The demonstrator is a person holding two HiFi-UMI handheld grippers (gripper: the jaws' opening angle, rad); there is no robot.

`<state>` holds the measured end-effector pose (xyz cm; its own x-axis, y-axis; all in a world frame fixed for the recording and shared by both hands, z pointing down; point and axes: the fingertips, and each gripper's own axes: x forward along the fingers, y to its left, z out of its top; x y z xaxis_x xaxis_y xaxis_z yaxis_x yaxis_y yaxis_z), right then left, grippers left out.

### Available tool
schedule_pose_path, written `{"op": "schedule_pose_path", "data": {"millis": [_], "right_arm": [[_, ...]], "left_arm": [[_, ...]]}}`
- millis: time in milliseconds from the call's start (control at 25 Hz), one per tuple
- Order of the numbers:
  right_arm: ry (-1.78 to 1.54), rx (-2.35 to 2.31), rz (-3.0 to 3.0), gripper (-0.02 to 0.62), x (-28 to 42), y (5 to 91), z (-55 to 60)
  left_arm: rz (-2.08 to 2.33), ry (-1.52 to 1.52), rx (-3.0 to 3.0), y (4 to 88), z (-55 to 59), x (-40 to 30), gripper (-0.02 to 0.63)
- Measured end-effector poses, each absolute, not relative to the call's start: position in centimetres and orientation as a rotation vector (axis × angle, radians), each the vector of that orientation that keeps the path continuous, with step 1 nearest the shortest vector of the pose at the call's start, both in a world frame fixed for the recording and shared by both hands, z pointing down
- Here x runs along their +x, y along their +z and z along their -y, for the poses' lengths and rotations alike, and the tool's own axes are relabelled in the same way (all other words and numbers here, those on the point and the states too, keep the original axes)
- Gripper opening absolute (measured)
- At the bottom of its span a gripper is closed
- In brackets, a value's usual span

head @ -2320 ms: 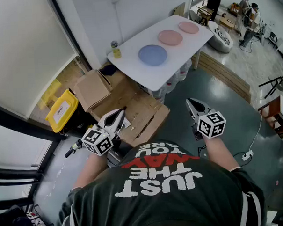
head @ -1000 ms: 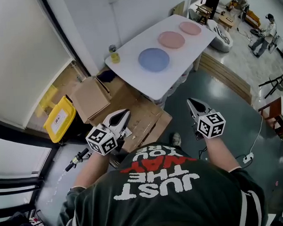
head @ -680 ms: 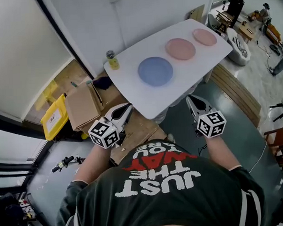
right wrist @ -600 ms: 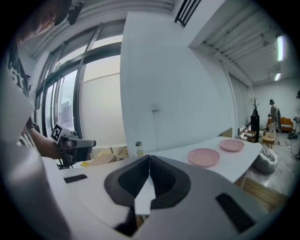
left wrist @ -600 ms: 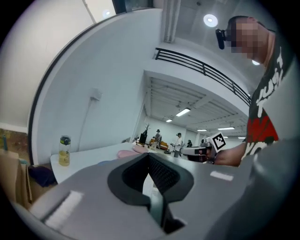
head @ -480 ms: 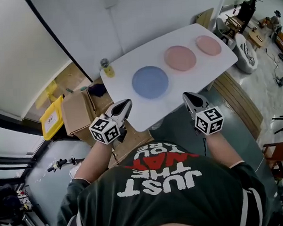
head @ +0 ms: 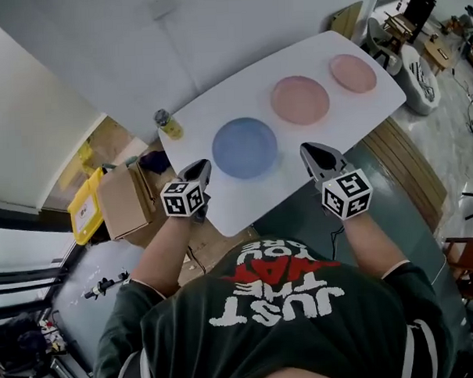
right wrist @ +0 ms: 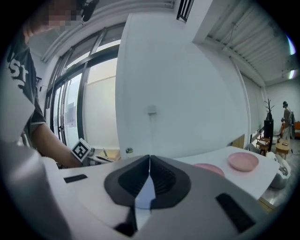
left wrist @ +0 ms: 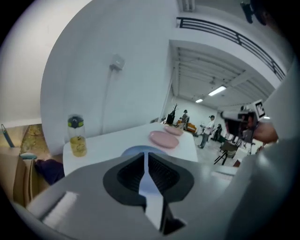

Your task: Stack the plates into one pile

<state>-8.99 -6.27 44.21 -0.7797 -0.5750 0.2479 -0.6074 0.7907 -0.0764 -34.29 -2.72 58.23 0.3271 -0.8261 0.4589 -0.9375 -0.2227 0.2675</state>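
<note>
A blue plate [head: 246, 147], a pink plate [head: 300, 100] and a smaller pink plate [head: 353, 73] lie apart in a row on the white desk [head: 237, 196], with a bottle [head: 168, 125] of what looks like yellow liquid at its corner, and the left tool [head: 198, 172] and right tool [head: 309, 154] at its near edge, each with jaws together.

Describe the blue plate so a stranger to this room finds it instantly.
On the white table, three plates lie in a row. The blue plate is the end one nearest the bottle; the middle plate and far plate are pink.
</note>
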Motion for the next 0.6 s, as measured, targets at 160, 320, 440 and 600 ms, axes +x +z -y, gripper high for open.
{"op": "schedule_pose_path", "data": {"millis": [160,320,440,600], "right_arm": [[0.185,0.973,2.716,0.006,-8.7,44.7,5.5],[0.18,0.999,2.654,0.008,-8.4,46.2,4.3],[0.2,1.007,2.623,0.006,-8.7,47.5,3.6],[0.19,1.014,2.587,0.006,-8.9,48.3,2.5]], "left_arm": [[1.452,0.395,1.865,67.2,3.6,-35.7,0.047],[1.317,0.254,1.664,71.1,5.1,-33.9,0.157],[1.269,0.311,1.602,73.7,5.4,-33.0,0.16],[1.239,0.224,1.511,74.9,5.7,-32.4,0.11]]}}
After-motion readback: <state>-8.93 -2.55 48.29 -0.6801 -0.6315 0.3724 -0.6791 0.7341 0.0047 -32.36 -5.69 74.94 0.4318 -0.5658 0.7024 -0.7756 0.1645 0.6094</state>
